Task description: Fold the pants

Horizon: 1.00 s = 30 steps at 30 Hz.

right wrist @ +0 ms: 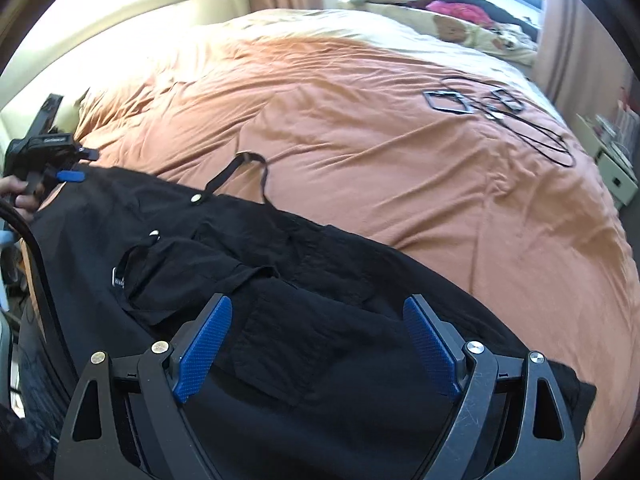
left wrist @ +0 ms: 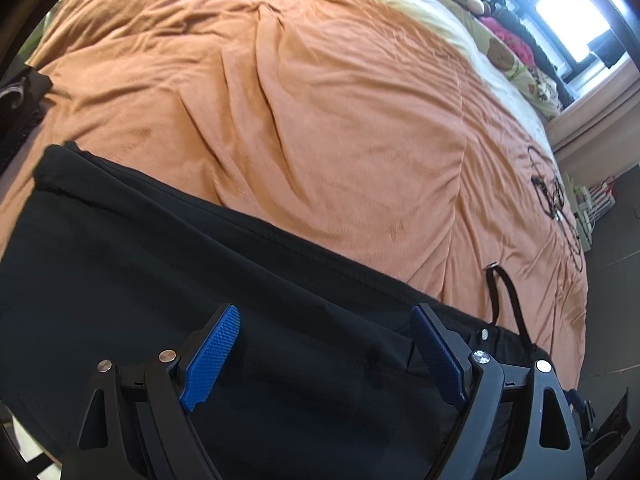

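Right wrist view: your right gripper (right wrist: 316, 344) hangs spread wide over the black pants (right wrist: 280, 272), which lie on the bed (right wrist: 360, 140), long axis from 9 to 4 o'clock. Your left gripper (left wrist: 324, 356), equally agape, holds nothing near the 9 o'clock end.

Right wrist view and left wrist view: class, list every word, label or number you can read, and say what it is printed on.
Nothing can be read with certainty.
Left hand-held gripper: pale lettering on its black body, too small and blurred to read.
Black pants: a small tag with pale marks, too small to read.
Left wrist view: no text visible.
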Tool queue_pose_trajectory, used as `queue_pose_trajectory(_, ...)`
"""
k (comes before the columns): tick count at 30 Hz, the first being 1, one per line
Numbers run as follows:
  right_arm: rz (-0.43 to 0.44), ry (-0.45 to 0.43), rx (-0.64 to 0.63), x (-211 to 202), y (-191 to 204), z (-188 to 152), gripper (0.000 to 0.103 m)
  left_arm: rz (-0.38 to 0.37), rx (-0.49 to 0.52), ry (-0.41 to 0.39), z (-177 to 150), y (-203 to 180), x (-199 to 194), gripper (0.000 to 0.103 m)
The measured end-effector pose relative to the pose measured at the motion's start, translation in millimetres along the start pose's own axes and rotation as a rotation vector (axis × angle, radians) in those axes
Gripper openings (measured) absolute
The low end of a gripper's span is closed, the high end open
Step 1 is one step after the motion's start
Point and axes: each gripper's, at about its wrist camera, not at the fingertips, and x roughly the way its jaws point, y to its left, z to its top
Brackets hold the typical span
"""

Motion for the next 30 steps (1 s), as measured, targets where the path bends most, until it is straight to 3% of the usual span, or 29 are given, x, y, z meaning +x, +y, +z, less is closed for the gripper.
queue_pose_trajectory(2,0.007,0.021,-0.007,9.6,-1.3,3.2,0.087,0.011,0.004,0.004,-1.2,-1.6,4.8,0.088)
queue_pose_trajectory(6,0.023,0.083,-0.041,33.0,-3.4,9.2,0.066,0.030,-0.006,0.015,-2.6,-2.0,13.7,0.083)
queue_pose_trajectory(14,0.068,0.141,-0.123,57.4,11.7,25.7,0.063,0.093,-0.019,0.034,-0.8,3.4,29.3,0.076)
queue_pose_trajectory(21,0.053,0.216,-0.193,86.4,21.0,33.3,0.063,0.093,-0.062,0.071,2.7,15.8,41.5,0.073)
queue_pose_trajectory(22,0.052,0.224,-0.196,89.0,21.7,32.8,0.059,0.089,-0.070,0.078,3.3,18.1,43.8,0.073)
queue_pose_trajectory(23,0.059,0.233,-0.197,91.8,22.4,32.0,0.049,0.086,-0.077,0.079,4.0,19.7,44.8,0.073)
queue_pose_trajectory(26,0.061,0.247,-0.208,97.4,26.0,30.2,0.045,0.100,-0.079,0.071,6.4,21.0,45.8,0.070)
queue_pose_trajectory(27,0.061,0.249,-0.216,98.3,28.4,29.5,0.041,0.110,-0.078,0.070,7.1,21.1,46.0,0.065)
queue_pose_trajectory(29,0.050,0.249,-0.226,98.5,30.6,29.1,0.034,0.143,-0.074,0.059,7.1,21.8,44.7,0.038)
queue_pose_trajectory(30,0.041,0.248,-0.230,97.2,31.7,30.0,0.024,0.150,-0.075,0.057,8.2,23.8,43.7,0.006)
